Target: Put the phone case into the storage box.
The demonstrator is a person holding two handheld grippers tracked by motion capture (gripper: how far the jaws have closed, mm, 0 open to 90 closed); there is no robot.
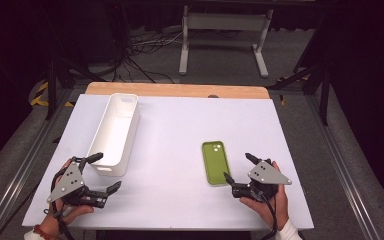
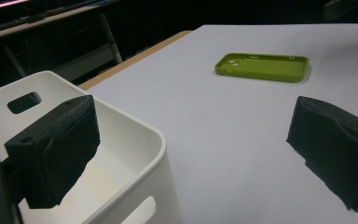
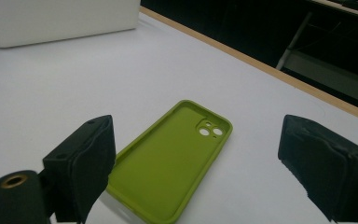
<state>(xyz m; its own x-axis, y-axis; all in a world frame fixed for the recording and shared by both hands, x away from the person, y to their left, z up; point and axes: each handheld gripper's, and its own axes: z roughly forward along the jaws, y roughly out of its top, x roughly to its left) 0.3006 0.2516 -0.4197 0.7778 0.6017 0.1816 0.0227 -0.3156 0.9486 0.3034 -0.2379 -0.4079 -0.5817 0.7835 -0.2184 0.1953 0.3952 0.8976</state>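
Both grippers' fingers spread, grasping nothing; left finger hides part of the bin.

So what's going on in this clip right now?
A person at a white table holds tongs in each hand; both are open and empty. The right tongs sit just beside a green phone case lying open side up. The left tongs hover by the near end of a white bin. Nothing is gripped yet.

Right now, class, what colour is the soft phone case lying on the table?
Lime green phone case; the right gripper view shows it best.
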